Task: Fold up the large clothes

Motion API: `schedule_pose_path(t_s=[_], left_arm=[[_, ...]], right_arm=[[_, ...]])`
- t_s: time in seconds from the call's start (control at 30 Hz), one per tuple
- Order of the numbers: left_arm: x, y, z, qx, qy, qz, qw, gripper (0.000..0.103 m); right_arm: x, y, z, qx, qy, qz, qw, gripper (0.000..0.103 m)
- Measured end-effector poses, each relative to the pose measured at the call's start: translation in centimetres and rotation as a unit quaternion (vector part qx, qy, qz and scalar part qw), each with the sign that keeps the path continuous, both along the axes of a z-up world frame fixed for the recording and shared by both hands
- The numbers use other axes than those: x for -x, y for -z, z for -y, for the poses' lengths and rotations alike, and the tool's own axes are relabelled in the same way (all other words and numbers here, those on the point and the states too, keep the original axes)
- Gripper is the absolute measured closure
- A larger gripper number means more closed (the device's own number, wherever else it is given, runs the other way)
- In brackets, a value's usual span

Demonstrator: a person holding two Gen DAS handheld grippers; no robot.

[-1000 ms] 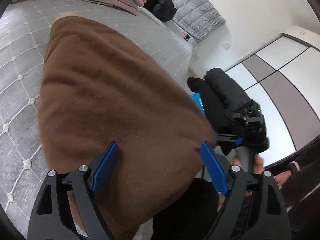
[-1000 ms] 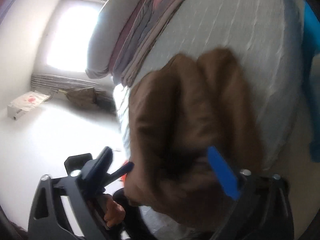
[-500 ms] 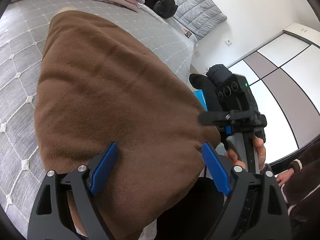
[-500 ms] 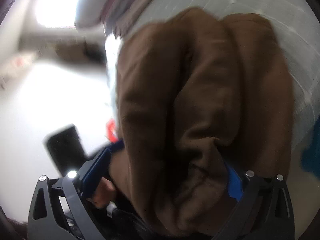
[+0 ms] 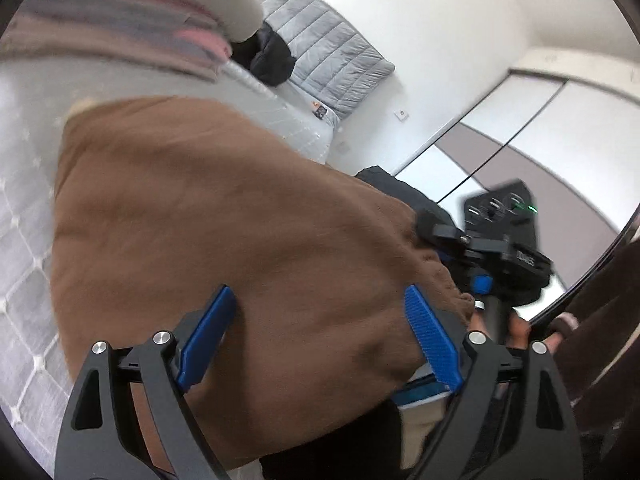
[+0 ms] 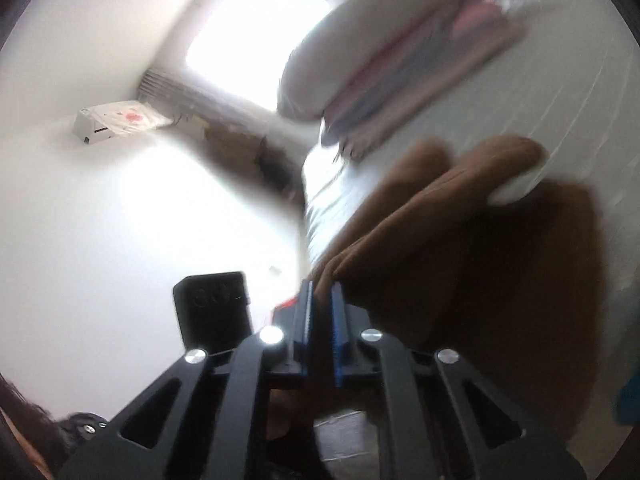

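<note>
A large brown garment (image 5: 200, 220) lies on the grey quilted bed (image 5: 24, 240), its near edge lifted off the mattress. My left gripper (image 5: 318, 296) is open wide, its blue pads (image 5: 430, 340) standing either side of the cloth's near edge without pressing it. In the right wrist view the garment (image 6: 460, 260) bunches in folds, and my right gripper (image 6: 320, 288) is shut on its edge, pads almost together. The left wrist view shows the right gripper (image 5: 436, 236) pinching the cloth's right corner, a hand (image 5: 516, 324) on its handle.
A stack of folded clothes (image 5: 120, 12) sits at the far end of the bed, also blurred in the right wrist view (image 6: 420, 60). A grey padded quilt (image 5: 332, 52) and a black bundle (image 5: 268, 56) lie by the wall. Wardrobe doors (image 5: 520, 120) stand right. A box (image 6: 116, 124) rests on the floor.
My right gripper's jaws went from wide around the garment to closed on its edge, and it rose. The left gripper also rose; its jaws stayed wide.
</note>
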State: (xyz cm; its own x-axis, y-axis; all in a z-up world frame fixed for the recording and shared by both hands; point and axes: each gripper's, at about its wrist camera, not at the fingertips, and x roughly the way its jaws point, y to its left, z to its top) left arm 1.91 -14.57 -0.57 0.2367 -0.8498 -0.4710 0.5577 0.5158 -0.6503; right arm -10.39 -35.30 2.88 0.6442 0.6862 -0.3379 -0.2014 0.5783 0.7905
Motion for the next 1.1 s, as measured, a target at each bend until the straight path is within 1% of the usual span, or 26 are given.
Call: schedule_pose_path(t_s=[0.07,0.1,0.13,0.17,0.2,0.23,0.27,0.3,0.33,0.4,0.47,0.5,0.53,0.57,0.63,0.7,0.73,0.77,0.8,0.87,0.9,0.97,1.0,1.03,1.07,1.1], left_arm=[[-0.5,1.3,1.3,0.002,0.033,-0.028,0.9991,0.02],[-0.9,3.0,2.2,-0.009,0.046,-0.051,0.9976,0.02],[-1.0,4.1,2.7,-0.021,0.053,-0.063,0.9964,0.02],[-1.2,5.6,3.2,-0.032,0.063,-0.078,0.9945,0.02],[-1.1,6.4,3.3,-0.035,0.064,-0.085,0.9937,0.02],[-0.9,6.3,3.3,-0.034,0.06,-0.083,0.9942,0.02],[-0.8,5.7,3.0,-0.023,0.057,-0.076,0.9952,0.02],[-0.9,5.0,2.6,-0.012,0.054,-0.078,0.9954,0.02],[-0.8,4.5,2.4,-0.008,0.05,-0.081,0.9954,0.02],[-1.2,2.8,1.8,-0.008,0.035,-0.075,0.9965,0.02],[-1.9,2.2,1.5,-0.014,0.019,-0.081,0.9965,0.02],[-2.1,2.2,1.4,-0.013,0.013,-0.089,0.9959,0.02],[-2.6,2.4,1.2,-0.007,0.006,-0.1,0.9949,0.02],[-3.0,2.6,0.9,-0.003,-0.007,-0.107,0.9942,0.02],[-3.2,3.3,0.3,0.007,-0.023,-0.115,0.993,0.02],[-2.9,4.4,-0.6,0.031,-0.029,-0.128,0.9908,0.02],[-2.7,5.0,-1.0,0.04,-0.029,-0.132,0.9901,0.02],[-2.4,5.8,-1.4,0.048,-0.03,-0.131,0.9898,0.02],[-1.9,6.3,-1.6,0.056,-0.028,-0.122,0.9906,0.02],[-1.2,6.5,-1.8,0.062,-0.027,-0.096,0.9931,0.02],[-0.9,6.4,-2.1,0.072,-0.026,-0.087,0.9932,0.02],[-0.8,6.3,-2.8,0.093,-0.026,-0.088,0.9914,0.02],[-0.8,6.2,-3.2,0.098,-0.028,-0.091,0.9907,0.02],[-0.8,6.1,-3.8,0.1,-0.03,-0.091,0.9903,0.02],[-1.0,6.0,-4.3,0.101,-0.032,-0.093,0.99,0.02],[-1.2,6.0,-4.7,0.104,-0.035,-0.095,0.9894,0.02]], right_arm=[[1.8,3.0,3.3,-0.034,0.034,-0.037,0.998,0.101],[2.3,5.3,5.1,-0.033,0.053,-0.07,0.996,0.101],[2.2,7.2,6.3,-0.047,0.057,-0.103,0.992,0.101],[2.0,8.5,7.0,-0.058,0.057,-0.129,0.988,0.1],[1.4,9.8,7.6,-0.067,0.053,-0.157,0.984,0.099],[0.2,11.3,8.4,-0.078,0.035,-0.186,0.979,0.084],[-0.3,12.2,8.8,-0.092,0.023,-0.197,0.976,0.065],[-1.2,13.0,9.4,-0.107,0.015,-0.208,0.972,0.026],[-2.3,13.7,8.6,-0.113,0.012,-0.214,0.97,0.019],[-3.9,14.6,8.6,-0.147,-0.018,-0.217,0.965,0.019],[-5.9,15.3,7.5,-0.174,-0.043,-0.214,0.96,0.019],[-6.9,15.5,7.0,-0.18,-0.057,-0.211,0.959,0.018],[-7.7,15.5,6.0,-0.175,-0.07,-0.212,0.959,0.015],[-8.8,15.5,5.2,-0.163,-0.085,-0.217,0.959,0.015],[-10.9,14.9,3.9,-0.131,-0.124,-0.224,0.958,0.015],[-12.9,13.7,2.8,-0.093,-0.157,-0.231,0.956,0.014],[-13.4,13.0,2.1,-0.075,-0.168,-0.234,0.955,0.012],[-14.2,11.8,1.0,-0.037,-0.184,-0.238,0.953,0.01],[-14.4,11.3,0.4,-0.015,-0.195,-0.241,0.951,0.007],[-15.0,9.5,-2.9,0.066,-0.22,-0.254,0.94,0.006],[-15.3,9.3,-4.1,0.105,-0.225,-0.261,0.933,0.006],[-16.0,9.4,-5.5,0.159,-0.225,-0.276,0.921,0.006],[-16.1,9.4,-5.8,0.181,-0.211,-0.274,0.921,0.009],[-15.9,9.3,-5.6,0.192,-0.194,-0.266,0.925,0.035],[-15.7,9.2,-5.5,0.194,-0.176,-0.267,0.927,0.057],[-15.6,8.8,-5.6,0.181,-0.165,-0.267,0.932,0.068]])
